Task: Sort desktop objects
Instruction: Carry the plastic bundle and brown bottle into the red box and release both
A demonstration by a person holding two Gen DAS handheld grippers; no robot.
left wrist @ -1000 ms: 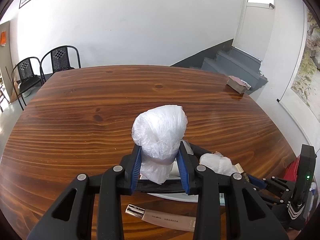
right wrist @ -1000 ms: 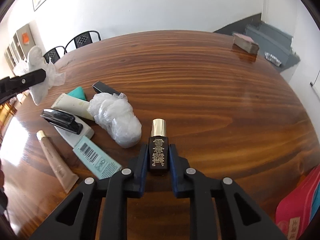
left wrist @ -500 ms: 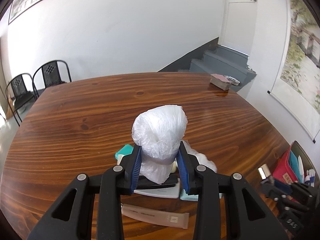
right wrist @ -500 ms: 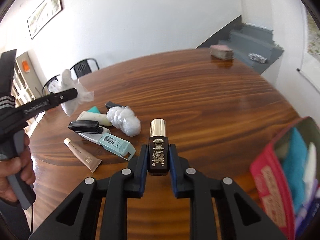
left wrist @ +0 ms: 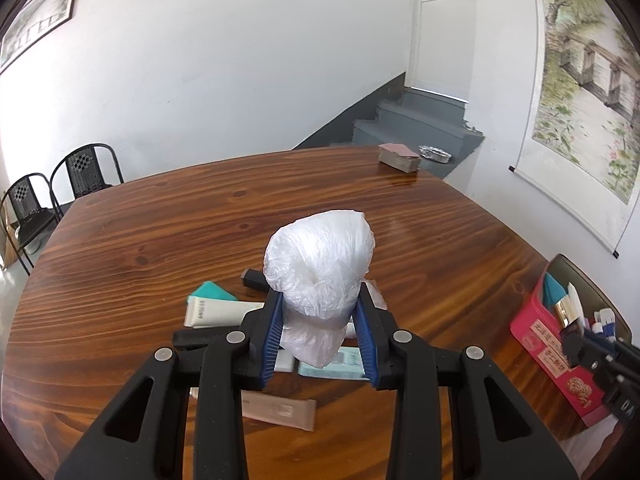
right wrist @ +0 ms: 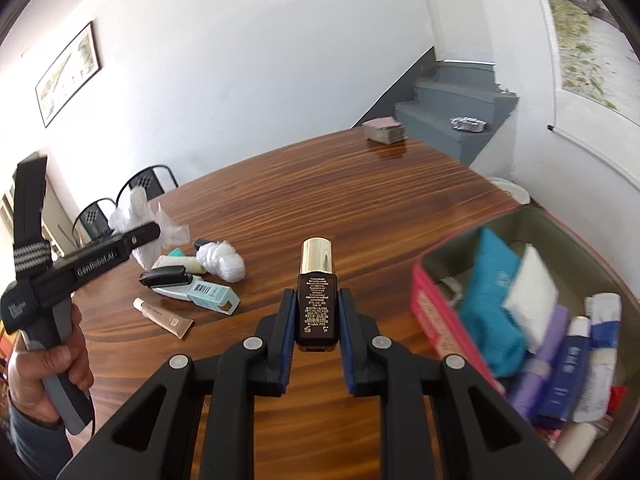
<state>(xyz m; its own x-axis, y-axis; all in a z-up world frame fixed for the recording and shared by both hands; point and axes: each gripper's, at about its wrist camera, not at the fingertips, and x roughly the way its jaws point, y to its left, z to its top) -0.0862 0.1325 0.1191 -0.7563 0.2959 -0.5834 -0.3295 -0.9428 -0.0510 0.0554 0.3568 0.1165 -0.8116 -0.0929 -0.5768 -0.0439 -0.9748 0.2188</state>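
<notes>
Above a polished wooden table [left wrist: 360, 208], two hand-held grippers each carry a find. At the centre of the left wrist view, the left gripper [left wrist: 320, 316] pinches a crumpled white plastic bag [left wrist: 320, 264] between its blue pads [left wrist: 272, 328], the bundle bulging above the fingertips. At the lower centre of the right wrist view, the right gripper [right wrist: 317, 332] clamps a dark serum bottle [right wrist: 316, 304] with a gold cap, held upright and clear of the tabletop.

At the right edge of both views stands an open pink storage case [right wrist: 436, 320], crowded with tubes, a teal pouch and white packets; the bottle hangs just left of its rim. At the middle left of the right wrist view, a loose heap lies on the wood: a second wad of plastic [right wrist: 224, 260], a pale blue carton [right wrist: 212, 296], a beige tube [right wrist: 164, 316], a white tube with a teal cap [right wrist: 176, 260] and a black clip-like item [right wrist: 166, 278]. Farther left, a person's hand [right wrist: 48, 364] grips the left tool's handle. A stack of cards [right wrist: 384, 130] sits at the table's far corner, upper centre, with grey stairs [right wrist: 452, 112] beyond.
</notes>
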